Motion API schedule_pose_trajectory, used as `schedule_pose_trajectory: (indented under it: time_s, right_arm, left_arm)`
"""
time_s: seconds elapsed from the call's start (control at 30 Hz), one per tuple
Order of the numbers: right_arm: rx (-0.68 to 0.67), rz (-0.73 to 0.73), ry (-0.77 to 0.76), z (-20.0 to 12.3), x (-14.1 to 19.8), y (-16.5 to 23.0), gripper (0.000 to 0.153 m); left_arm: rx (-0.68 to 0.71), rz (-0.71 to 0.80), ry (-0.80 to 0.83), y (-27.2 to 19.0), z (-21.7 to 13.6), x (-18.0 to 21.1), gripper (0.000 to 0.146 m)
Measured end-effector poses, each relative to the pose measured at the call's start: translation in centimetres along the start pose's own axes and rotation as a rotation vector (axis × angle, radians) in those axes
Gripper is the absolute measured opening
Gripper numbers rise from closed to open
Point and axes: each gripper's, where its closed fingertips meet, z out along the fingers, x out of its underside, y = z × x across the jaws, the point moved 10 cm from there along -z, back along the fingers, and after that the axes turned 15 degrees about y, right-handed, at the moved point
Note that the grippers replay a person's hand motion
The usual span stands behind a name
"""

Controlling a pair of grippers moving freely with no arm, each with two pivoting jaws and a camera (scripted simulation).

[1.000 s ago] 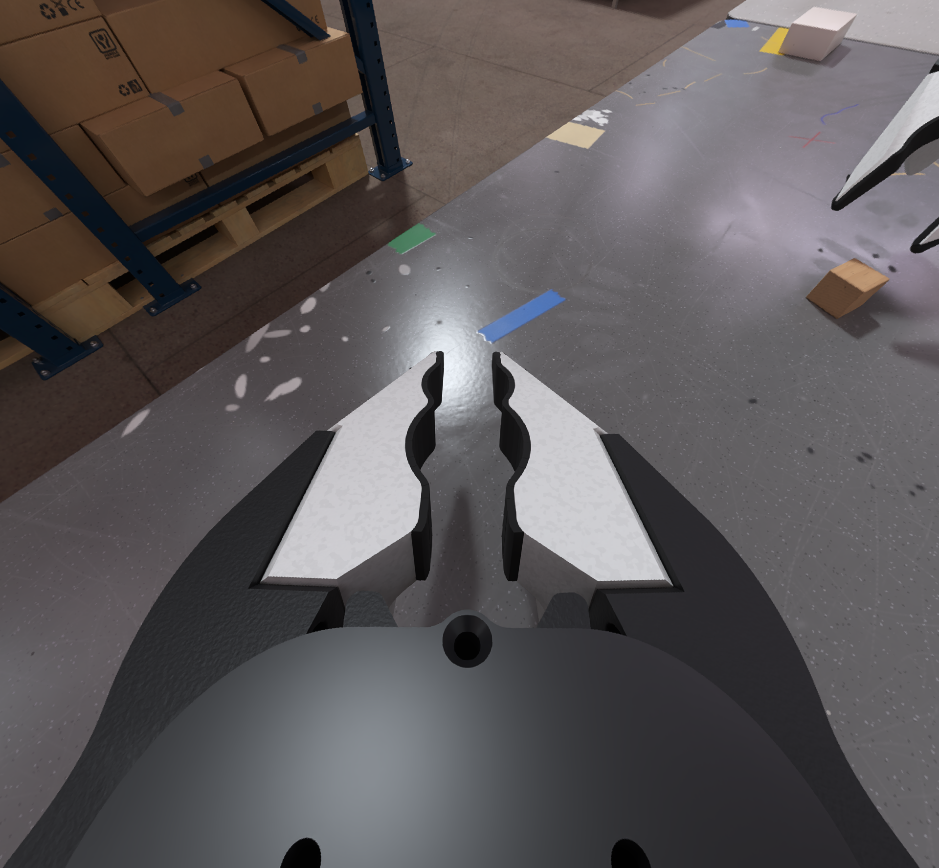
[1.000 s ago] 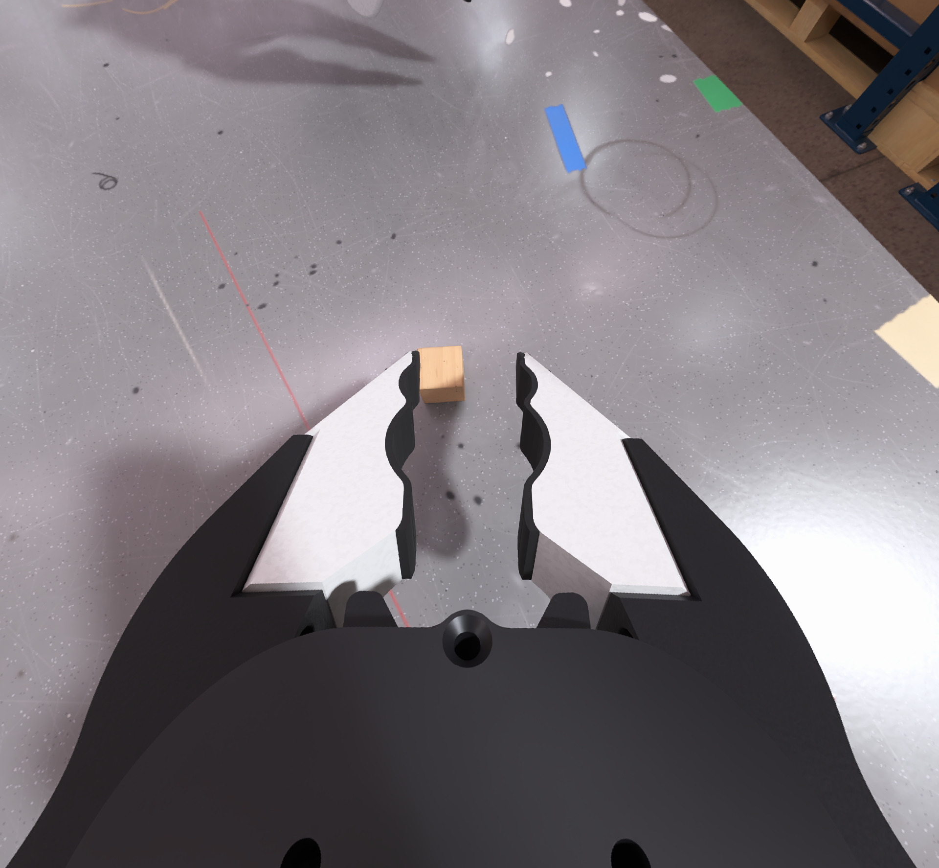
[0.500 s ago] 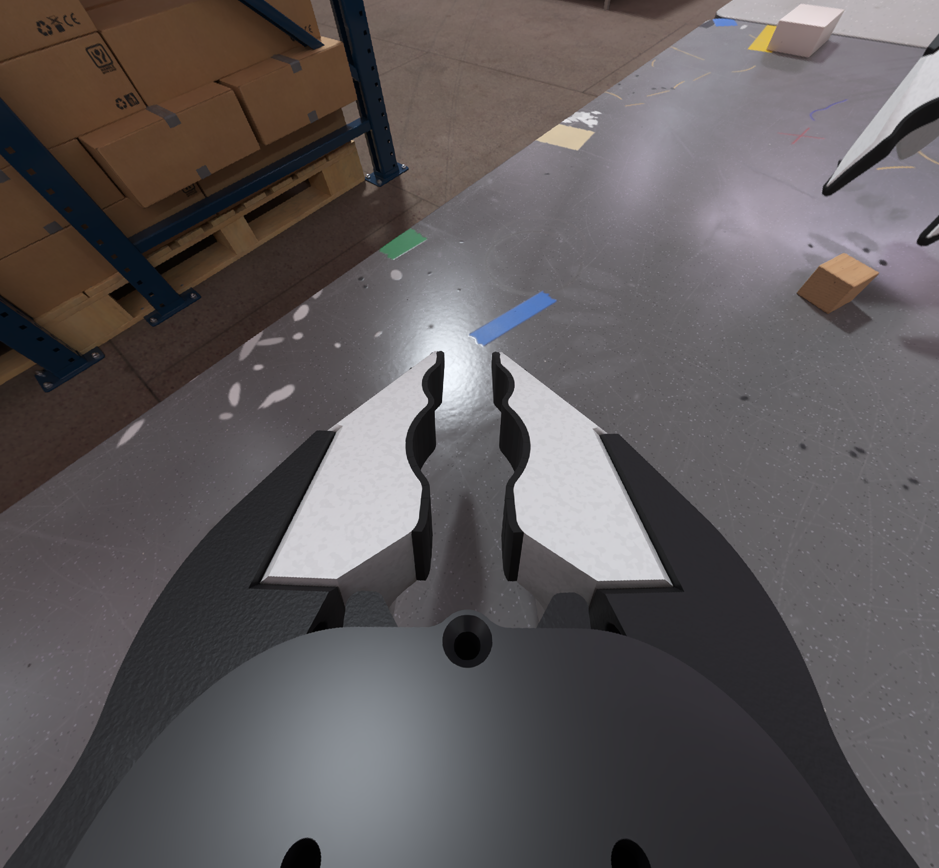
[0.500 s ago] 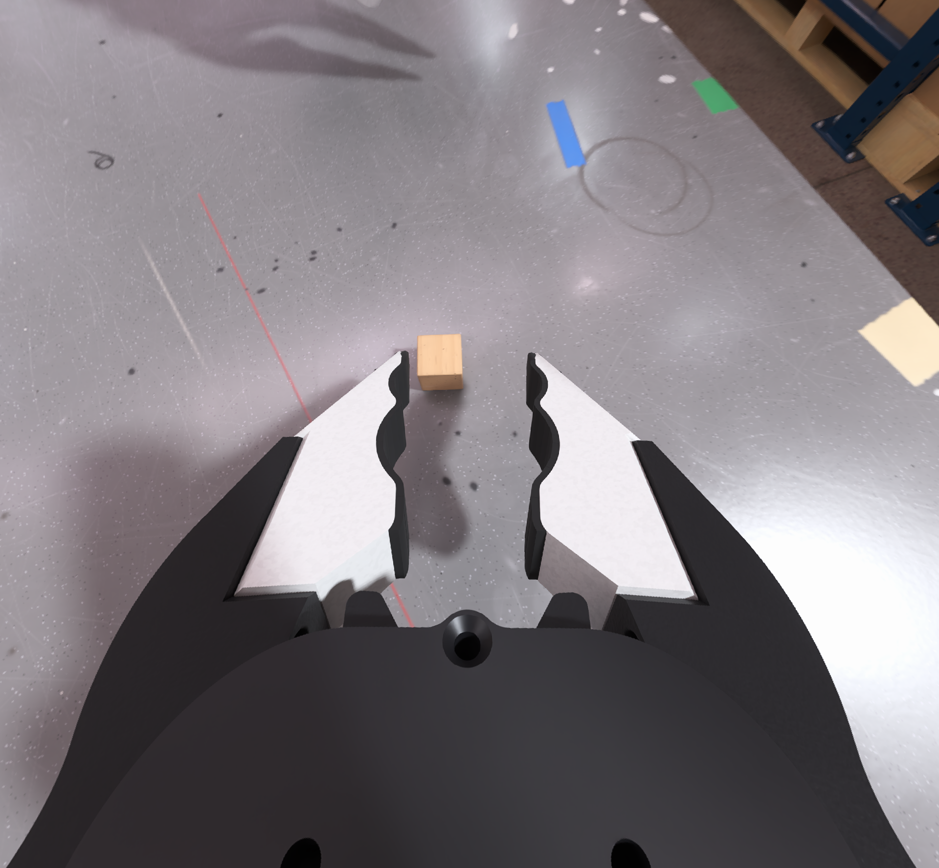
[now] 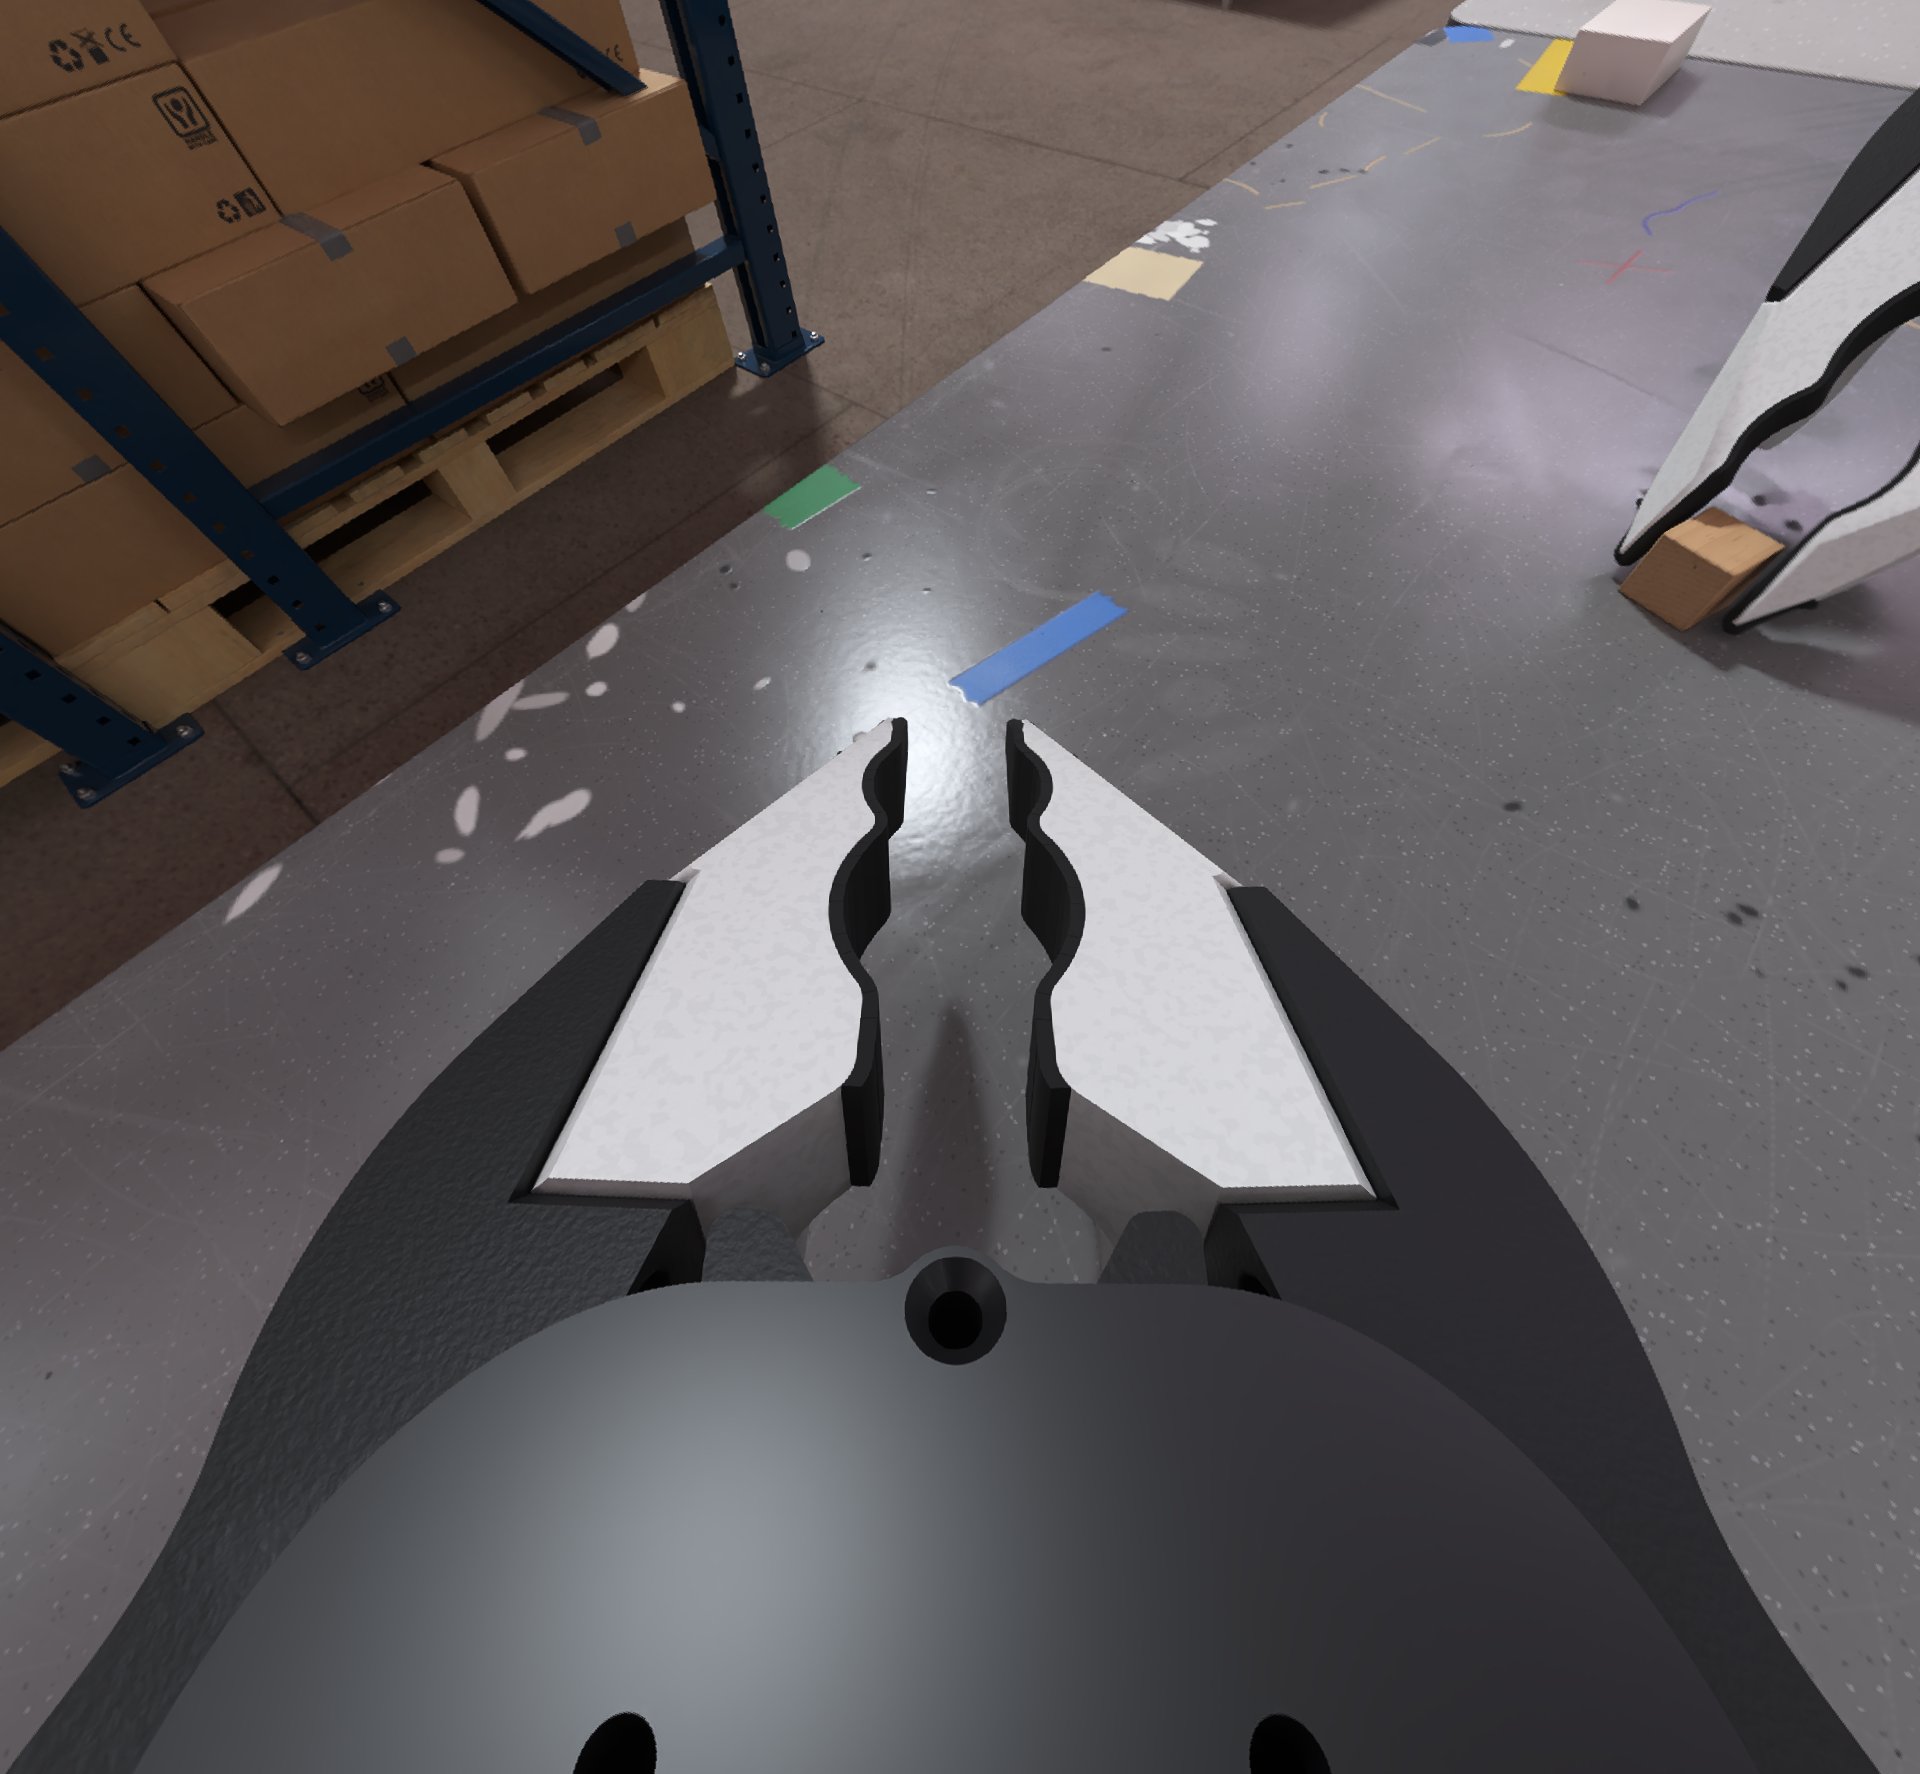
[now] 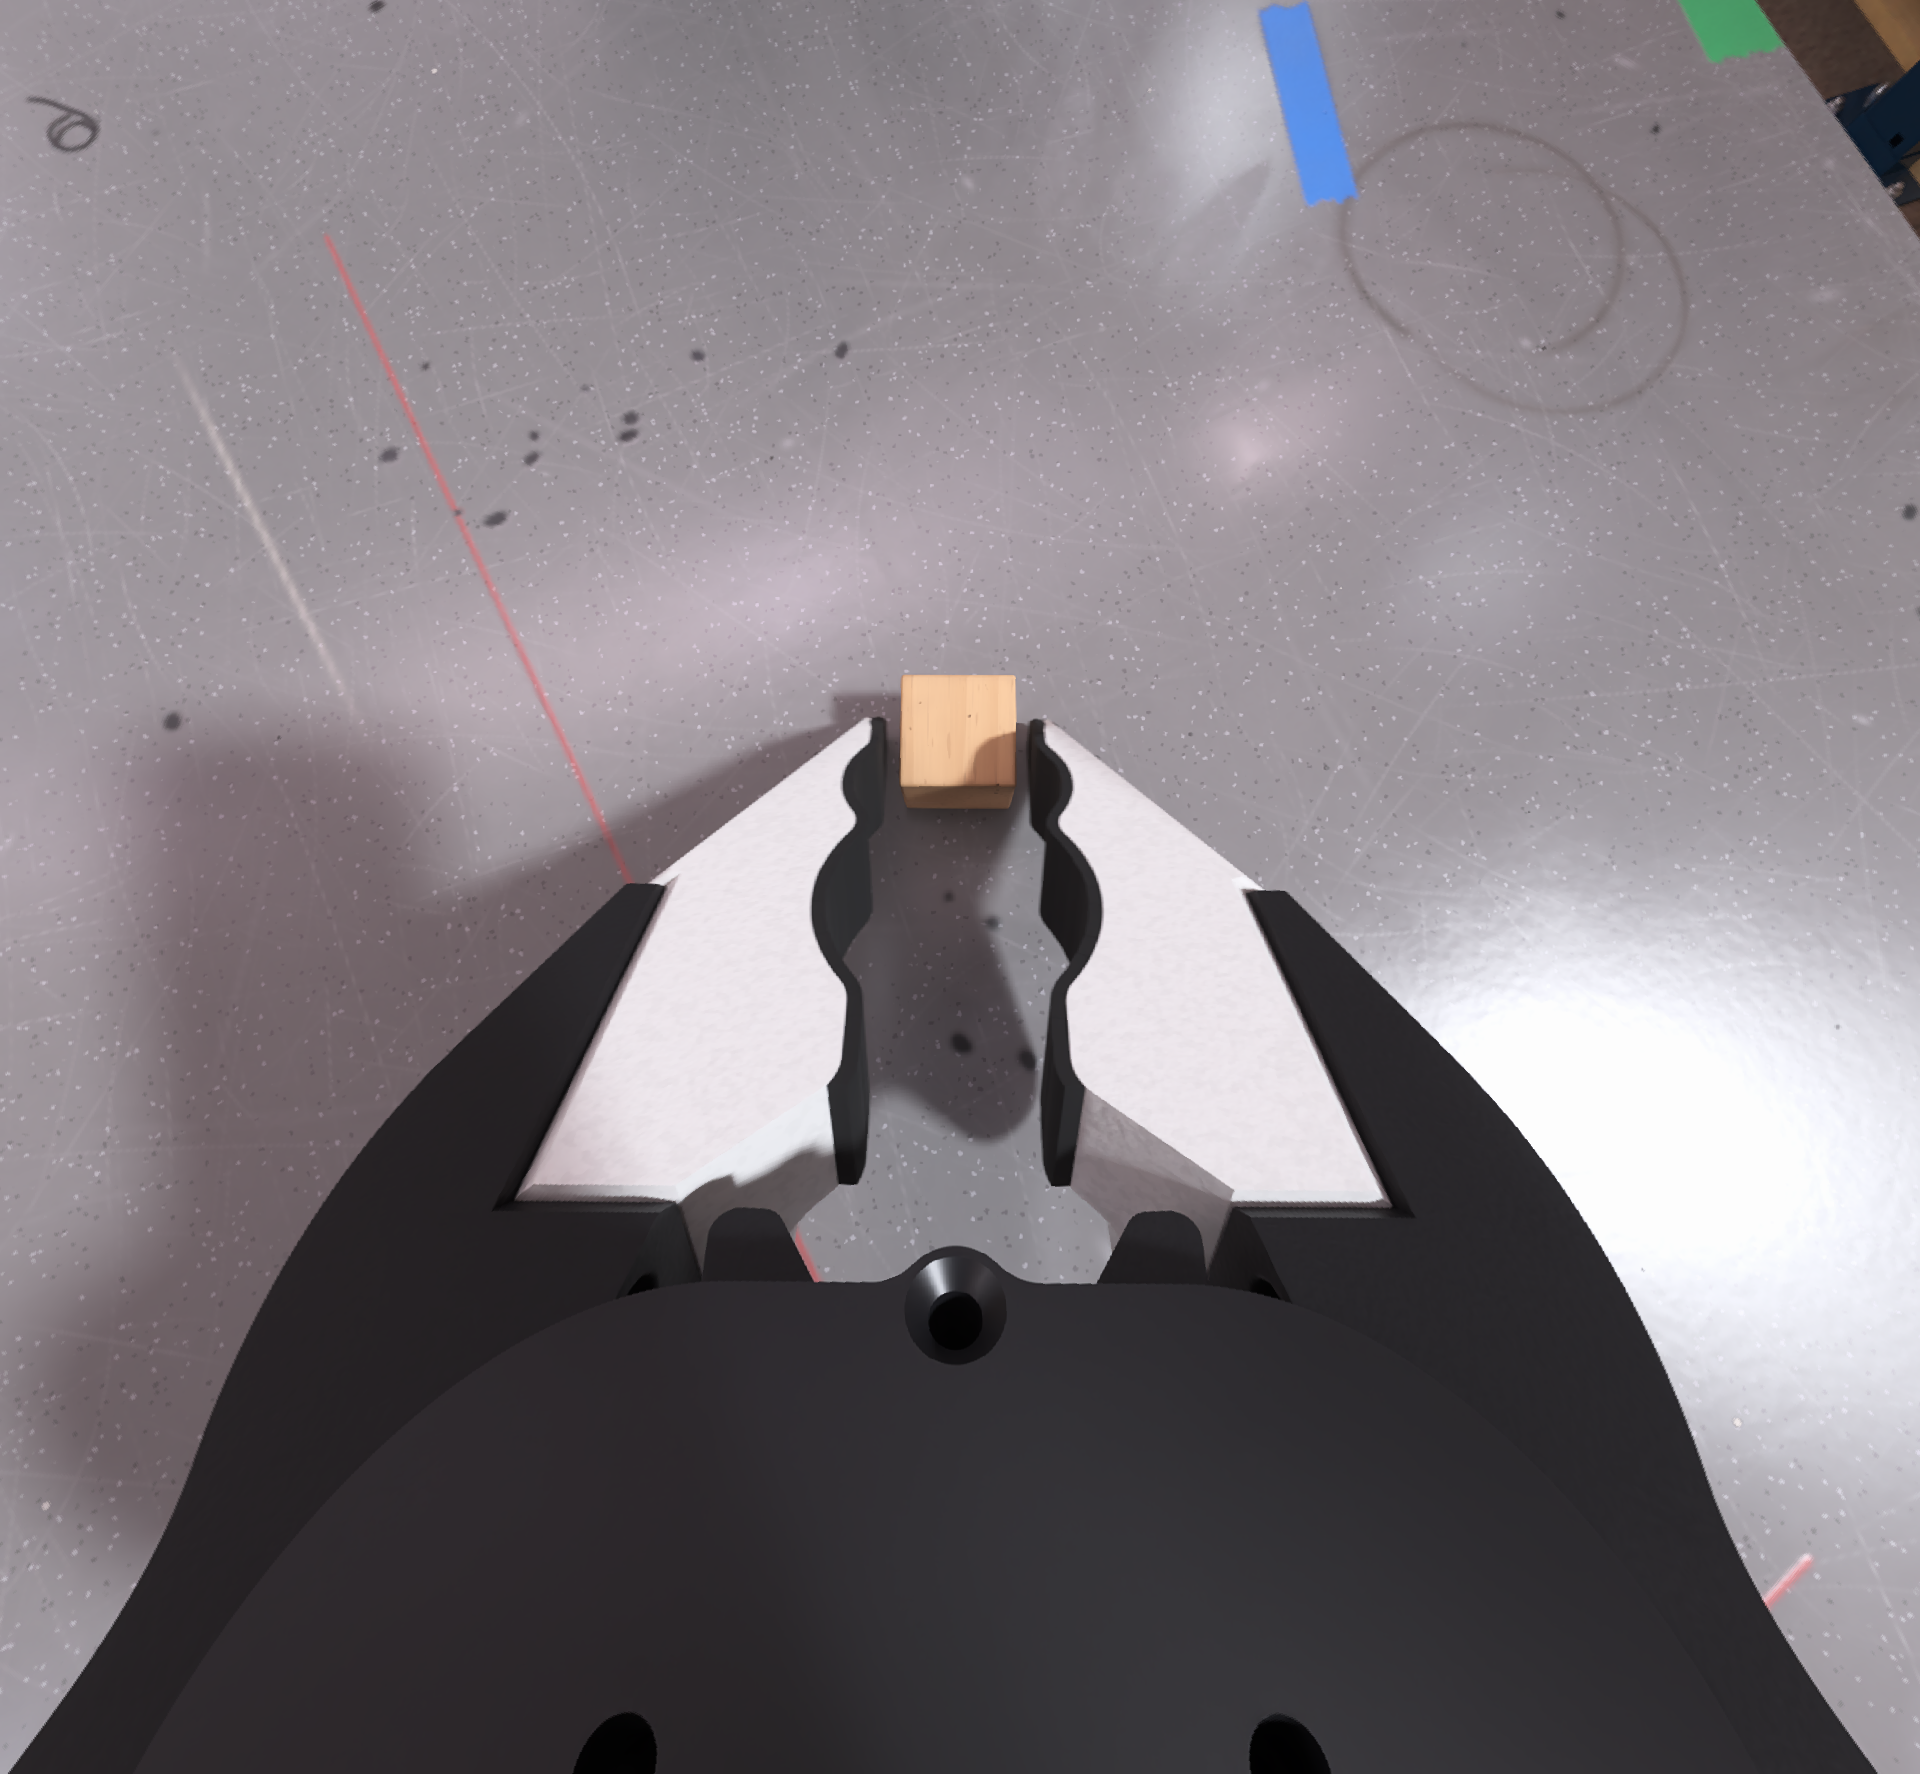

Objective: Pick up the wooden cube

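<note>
Scuffed, speckled grey tabletop (image 6: 1351, 685) carries strips of coloured tape and the wooden cube (image 6: 956, 737), a small pale block with crisp edges that sits flat between the tips of the right claw (image 6: 954, 737). That claw's scalloped black pads flank the cube narrowly, seemingly just touching its sides, probably so a slight squeeze secures it before lifting. Well apart, the left claw (image 5: 956, 737) hovers narrowly parted and empty near blue tape (image 5: 1039, 646).

Each hand-held gripper (image 5: 956, 727) (image 6: 954, 727) has a dark rounded body, white fingers, wavy black pads.
</note>
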Motion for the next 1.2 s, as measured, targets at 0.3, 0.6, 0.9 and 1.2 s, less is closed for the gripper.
schedule_pose_trajectory:
  time_s: [0.3, 0.6, 0.9, 1.2]
  right_arm:
    - [0.016, 0.044, -0.198, -3.6, -1.7, -1.3, 0.021]
    - [0.105, -0.130, -0.078, -5.7, -9.2, -3.1, 0.021]
    - [0.154, -0.283, 0.034, -4.6, -11.0, -3.2, 0.021]
    - [0.095, -0.266, -0.026, -4.6, -10.5, -4.2, 0.021]
  left_arm:
    - [0.003, 0.001, 0.003, 0.0, 0.0, 0.0, 0.019]
    - [0.016, -0.009, 0.002, 0.1, 0.0, 0.0, 0.019]
    - [0.049, -0.010, 0.008, -0.1, 0.0, 0.1, 0.019]
    - [0.068, -0.006, 0.015, -0.4, 0.1, 0.0, 0.020]
